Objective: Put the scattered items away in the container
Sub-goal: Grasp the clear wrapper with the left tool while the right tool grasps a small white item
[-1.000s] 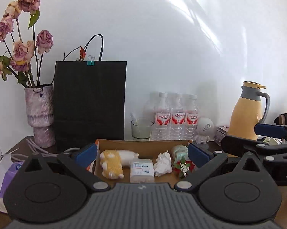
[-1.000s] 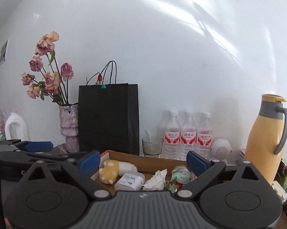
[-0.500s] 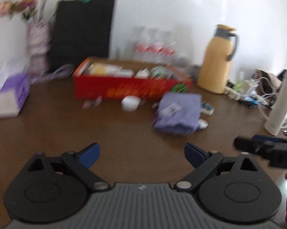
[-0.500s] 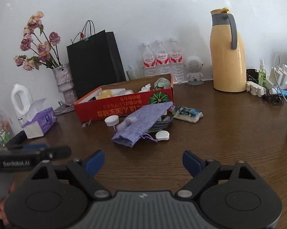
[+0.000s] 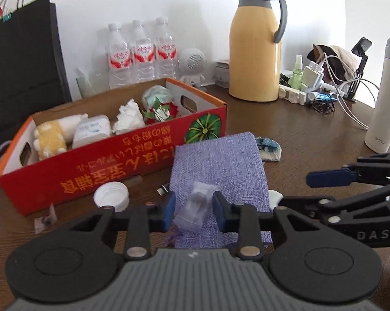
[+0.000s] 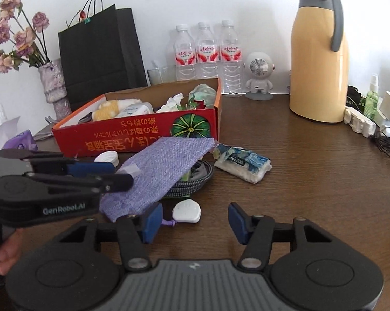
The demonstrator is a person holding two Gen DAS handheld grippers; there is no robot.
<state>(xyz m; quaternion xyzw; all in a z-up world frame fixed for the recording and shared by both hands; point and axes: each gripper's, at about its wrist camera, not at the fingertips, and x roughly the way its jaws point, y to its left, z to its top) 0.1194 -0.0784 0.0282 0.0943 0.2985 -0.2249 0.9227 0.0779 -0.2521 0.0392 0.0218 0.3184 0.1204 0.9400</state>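
A red cardboard box [image 5: 122, 165] [image 6: 132, 140] holds a plush toy, tissues and other small items. In front of it a purple fabric pouch [image 5: 218, 171] [image 6: 163, 160] lies over a braided cable [image 6: 195, 181]. My left gripper [image 5: 194, 212] [image 6: 122, 173] hangs low over the pouch. Its jaws are closing around a small clear plastic piece [image 5: 197, 202], and the pads are not pressing on it. My right gripper [image 6: 195, 223] [image 5: 294, 191] is closing too, with a white pebble-shaped item [image 6: 187, 212] between its fingers, untouched. A white cap [image 5: 111, 197] and a tissue pack [image 6: 243, 165] lie nearby.
A yellow thermos [image 6: 319, 57], water bottles [image 6: 207, 49], a white speaker figure [image 6: 259, 75] and a black paper bag [image 6: 96, 51] stand behind the box. A white tumbler [image 5: 383, 98] and tangled chargers [image 5: 322, 88] sit at the right. A flower vase [image 6: 52, 85] is at the left.
Both grippers have dropped from above the box down to the table in front of it and tilted downward. Both pairs of jaws have narrowed.
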